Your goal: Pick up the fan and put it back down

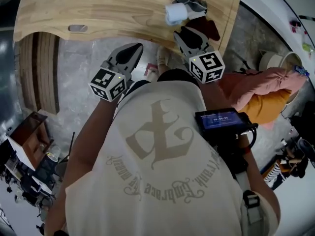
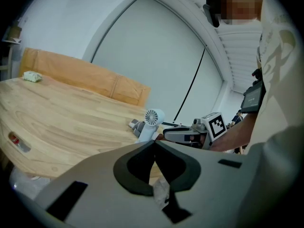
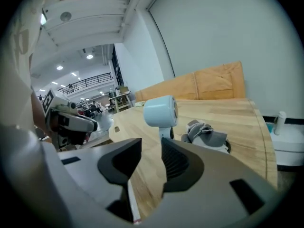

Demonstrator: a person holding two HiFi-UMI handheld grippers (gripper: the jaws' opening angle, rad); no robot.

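Observation:
A small white hand fan stands upright on the wooden table, near its right end. In the right gripper view the fan is just beyond my right gripper, whose jaws stand apart with nothing between them. In the head view the right gripper is at the table's near edge, just short of the fan. My left gripper hangs off the table's edge to the left, over the floor. Its jaws meet at the tips and hold nothing. From there the fan shows farther off.
A crumpled grey thing lies on the table right beside the fan, with a dark red cloth at the edge. A pink and orange heap and a basket are on the floor at right. A small pale object lies at the table's far end.

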